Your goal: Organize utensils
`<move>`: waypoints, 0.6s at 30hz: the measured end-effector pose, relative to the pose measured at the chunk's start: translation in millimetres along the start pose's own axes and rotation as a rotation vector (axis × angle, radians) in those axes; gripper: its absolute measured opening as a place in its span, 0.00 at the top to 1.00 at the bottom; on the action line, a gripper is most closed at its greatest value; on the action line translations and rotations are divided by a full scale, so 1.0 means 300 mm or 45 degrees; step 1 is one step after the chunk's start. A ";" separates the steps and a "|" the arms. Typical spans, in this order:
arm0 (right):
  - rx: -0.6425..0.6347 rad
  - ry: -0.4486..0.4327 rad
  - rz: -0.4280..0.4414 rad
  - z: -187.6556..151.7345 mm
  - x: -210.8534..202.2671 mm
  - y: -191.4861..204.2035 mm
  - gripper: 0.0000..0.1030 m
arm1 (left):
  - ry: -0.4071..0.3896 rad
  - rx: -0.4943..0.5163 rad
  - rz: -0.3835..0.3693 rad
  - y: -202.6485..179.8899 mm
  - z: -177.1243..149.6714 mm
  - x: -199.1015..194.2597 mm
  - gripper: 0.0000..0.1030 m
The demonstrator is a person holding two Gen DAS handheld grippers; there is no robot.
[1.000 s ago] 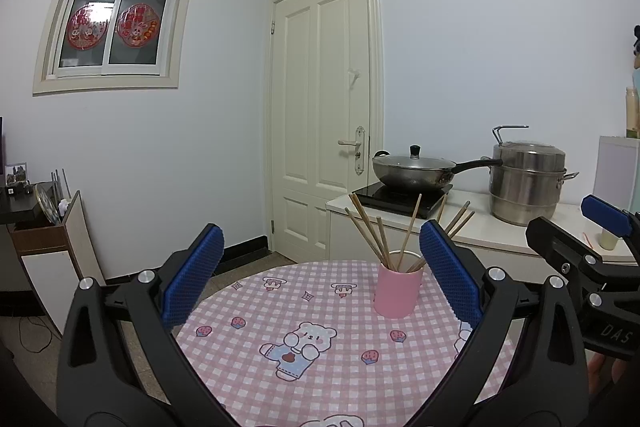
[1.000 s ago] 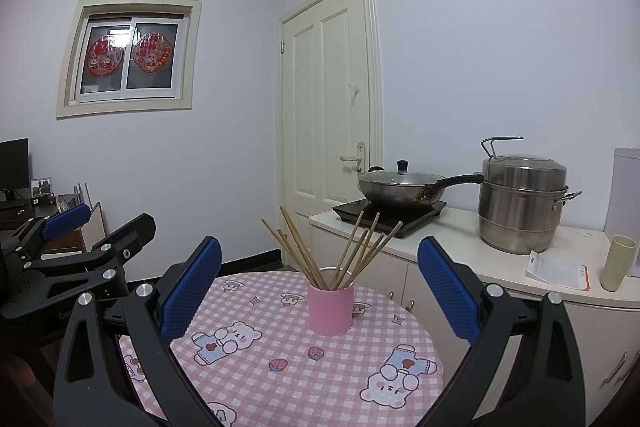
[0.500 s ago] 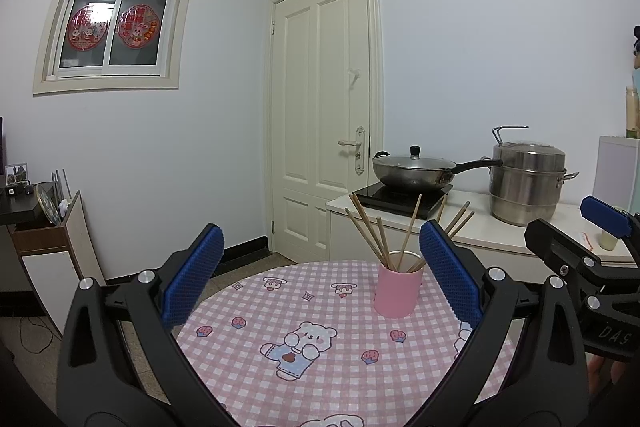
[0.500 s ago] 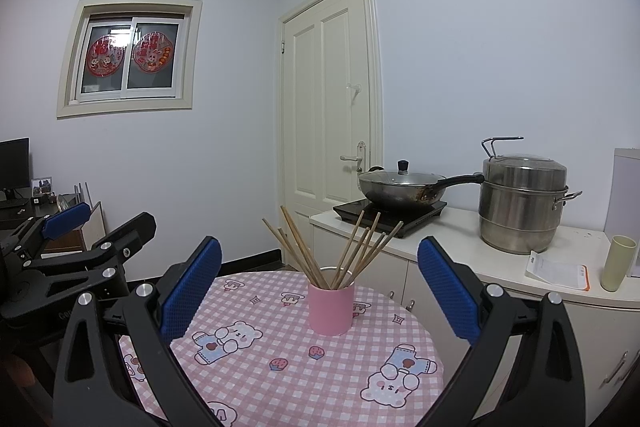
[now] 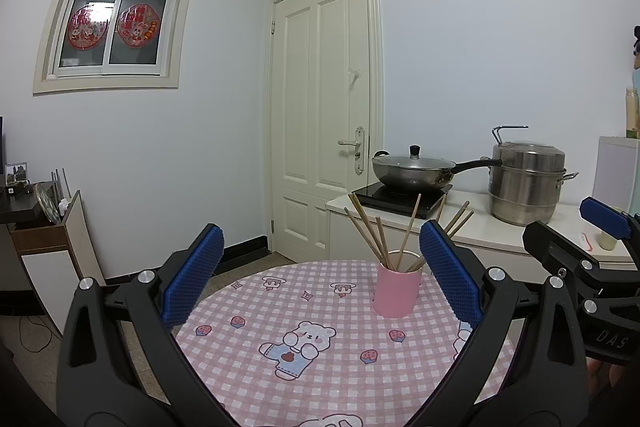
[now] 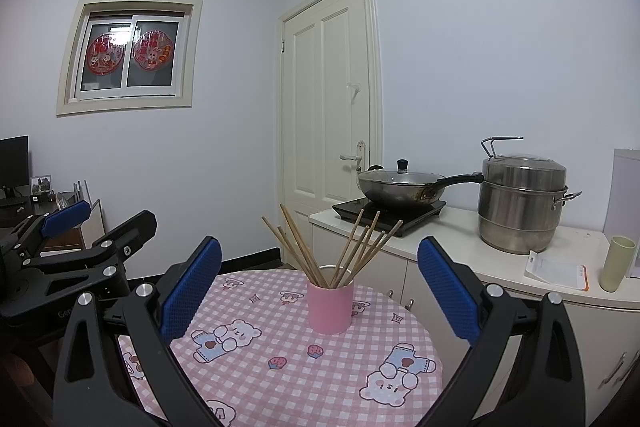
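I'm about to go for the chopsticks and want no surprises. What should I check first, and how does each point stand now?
1. Left gripper open, holding nothing: ok.
2. Right gripper open, holding nothing: ok.
3. Pink cup upright on the table: ok.
4. Chopsticks all in the cup, fanned out: ok.
5. Tablecloth around the cup free of clutter: ok.
6. Cup steady enough to resist tipping: cannot tell.

Your cup stands upright near the table's far edge, with the chopsticks in it, fanned outward. Behind the table, the counter carries the wok on the cooktop, with the steamer to its right.
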State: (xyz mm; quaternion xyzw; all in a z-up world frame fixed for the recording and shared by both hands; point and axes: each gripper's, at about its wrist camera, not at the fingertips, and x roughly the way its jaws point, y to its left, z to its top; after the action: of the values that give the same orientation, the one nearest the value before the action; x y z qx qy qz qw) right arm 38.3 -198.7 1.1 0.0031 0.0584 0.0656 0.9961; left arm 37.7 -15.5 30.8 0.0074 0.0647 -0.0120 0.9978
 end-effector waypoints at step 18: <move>-0.005 0.005 0.003 -0.007 0.005 -0.008 0.08 | 0.005 -0.007 -0.003 0.017 0.004 0.002 0.06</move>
State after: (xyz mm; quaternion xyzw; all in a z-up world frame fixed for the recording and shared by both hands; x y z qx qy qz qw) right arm 39.9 -200.8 -1.3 0.0010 0.0604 0.0671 0.9959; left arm 38.6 -10.5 32.0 0.0047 0.0665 -0.0131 0.9977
